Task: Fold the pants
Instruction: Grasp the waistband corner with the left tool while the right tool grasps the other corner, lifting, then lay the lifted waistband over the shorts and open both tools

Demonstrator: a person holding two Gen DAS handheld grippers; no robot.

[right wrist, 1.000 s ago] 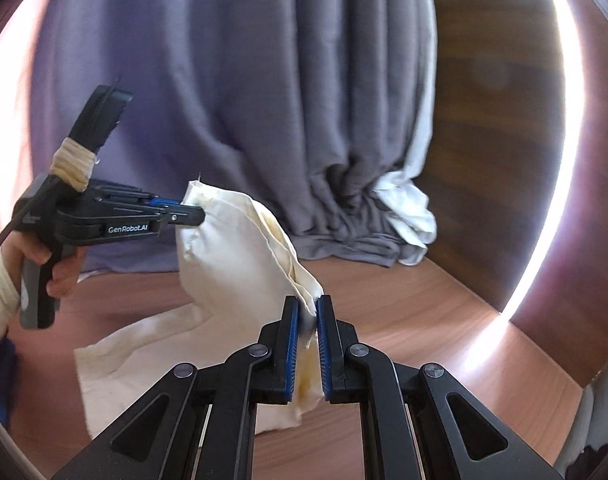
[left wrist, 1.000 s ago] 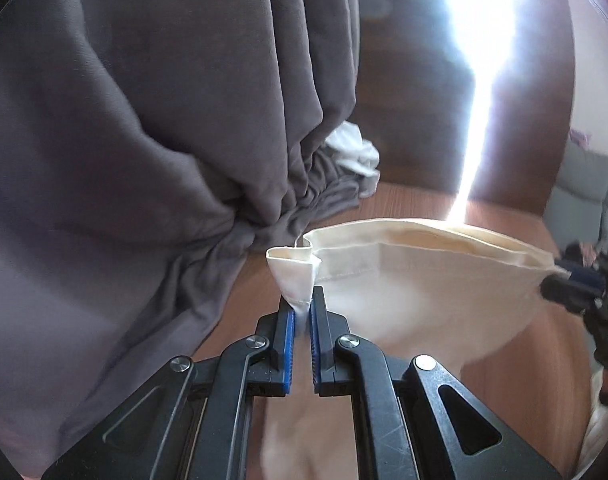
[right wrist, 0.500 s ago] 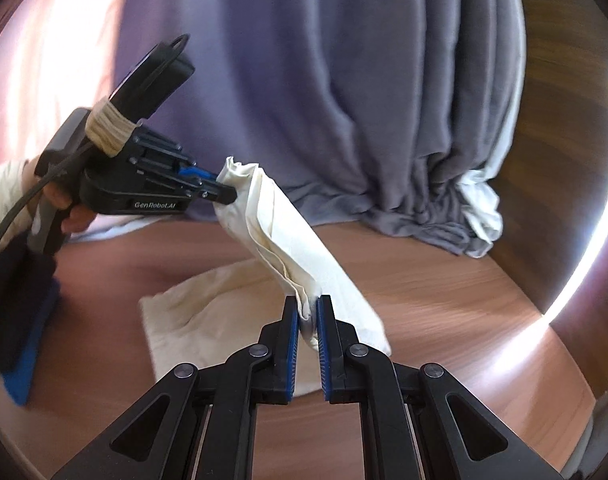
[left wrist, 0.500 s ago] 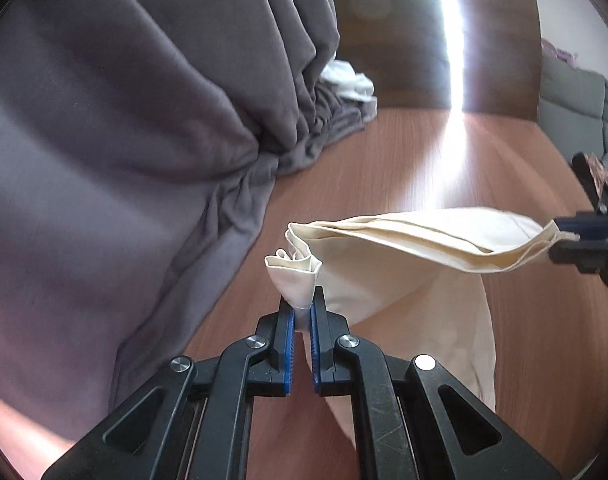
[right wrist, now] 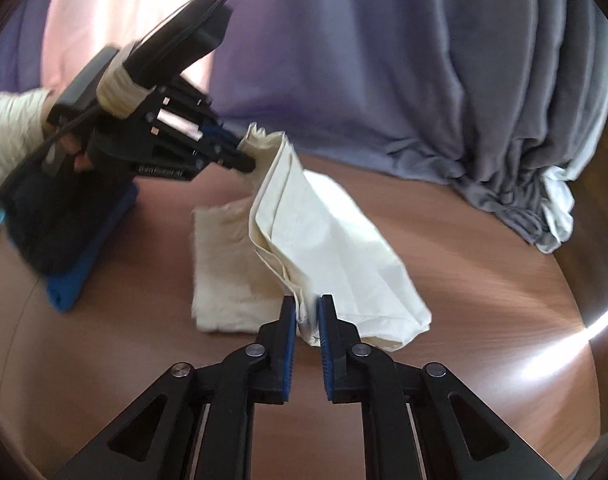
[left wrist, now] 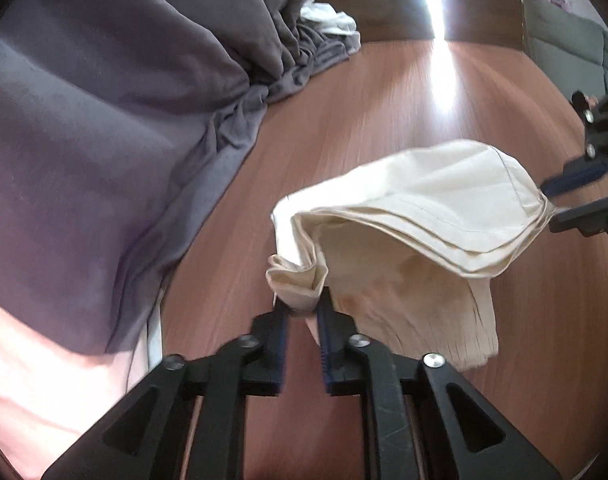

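Cream pants point(left wrist: 423, 200) lie partly folded on the brown wooden table point(left wrist: 383, 100), the top layer still lifted between both grippers. My left gripper point(left wrist: 302, 300) has a bunched corner between its blue pads, and its jaws are opening. In the right wrist view that left gripper point(right wrist: 246, 160) holds the corner up at the far left of the pants point(right wrist: 323, 240). My right gripper point(right wrist: 305, 304) has the near folded edge between its pads, its jaws also opening slightly. The left wrist view shows the right gripper point(left wrist: 547, 200) at the far right corner.
A big grey cloth point(right wrist: 423, 80) hangs behind the table and pools on it, with a white cloth point(right wrist: 559, 208) at its end. A blue folded item with something dark on top point(right wrist: 76, 272) lies on the left. A sleeved hand point(right wrist: 12, 128) holds the left gripper. A grey sofa point(left wrist: 563, 40) stands beyond.
Both grippers have come down and forward with the pants, laying the lifted layer over the part on the table. The gap between each pair of pads has widened, more on the left.
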